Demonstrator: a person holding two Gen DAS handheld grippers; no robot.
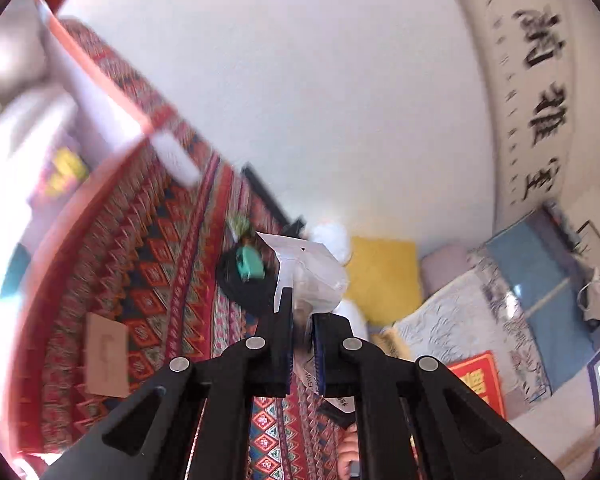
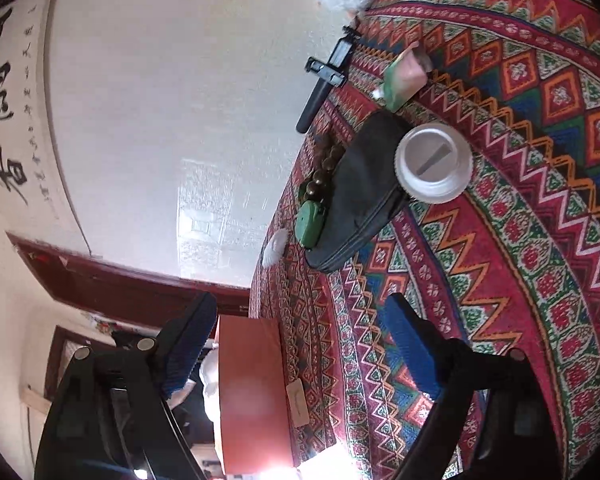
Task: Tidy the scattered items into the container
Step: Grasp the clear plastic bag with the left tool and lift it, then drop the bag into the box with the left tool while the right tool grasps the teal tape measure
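My left gripper [image 1: 300, 316] is shut on a clear plastic packet [image 1: 312, 272] with a white paper header, held up above the patterned tablecloth [image 1: 160, 264]. The red container [image 1: 100, 76], blurred, lies at the upper left of the left wrist view. In the right wrist view my right gripper [image 2: 300, 344] stands open over the cloth with nothing between its blue pads [image 2: 410, 350]. Ahead of it lie a black pouch [image 2: 364, 192], a white round lid [image 2: 434, 164], a green trinket [image 2: 310, 224] on brown beads [image 2: 324, 168], and a tan tag [image 2: 298, 400]. The red container [image 2: 252, 396] sits by the table edge.
A black phone holder [image 2: 326, 80], a green and pink packet [image 2: 404, 76] and a small white ribbed disc [image 2: 274, 248] lie near the table's far edge. White wall with a calligraphy scroll [image 1: 540, 100] is behind. Cushions and a bed [image 1: 480, 312] are beyond the table.
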